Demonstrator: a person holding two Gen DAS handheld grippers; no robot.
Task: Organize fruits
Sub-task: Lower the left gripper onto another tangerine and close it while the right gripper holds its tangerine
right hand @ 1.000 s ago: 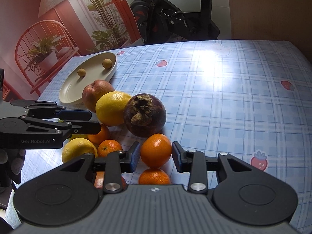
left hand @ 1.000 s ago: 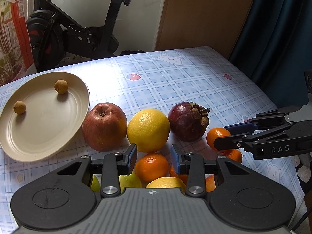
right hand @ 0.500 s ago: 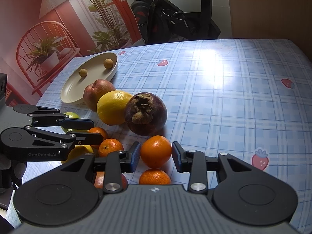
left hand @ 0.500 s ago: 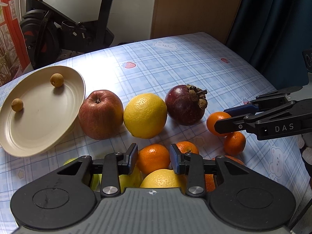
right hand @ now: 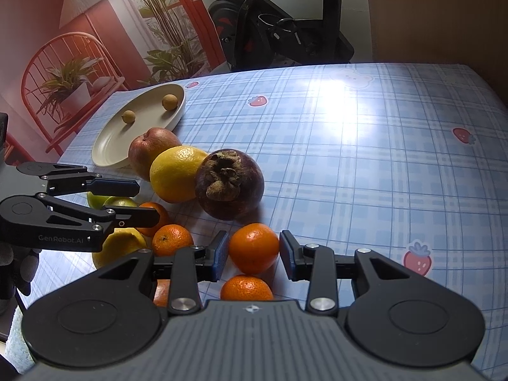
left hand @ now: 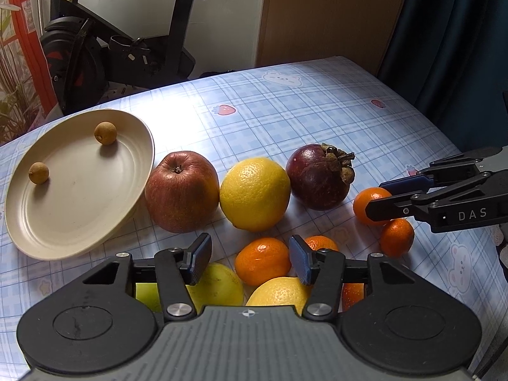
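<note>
Blue plaid tablecloth with strawberry prints [right hand: 365, 165]; black exercise bike [left hand: 104, 50] behind the far edge. Round cream plate [left hand: 79, 203] far left, fruit clustered near. Left gripper [left hand: 250, 258] jaws opening above a small orange mandarin [left hand: 262, 262], untouched. Right gripper [right hand: 254, 252] brackets another mandarin [right hand: 254, 247]; slight gaps, no grip.

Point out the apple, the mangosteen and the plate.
apple [left hand: 181, 192]: left wrist view, middle of its red skin.
mangosteen [left hand: 317, 177]: left wrist view, purple side.
plate [left hand: 79, 197]: left wrist view, bare centre.
</note>
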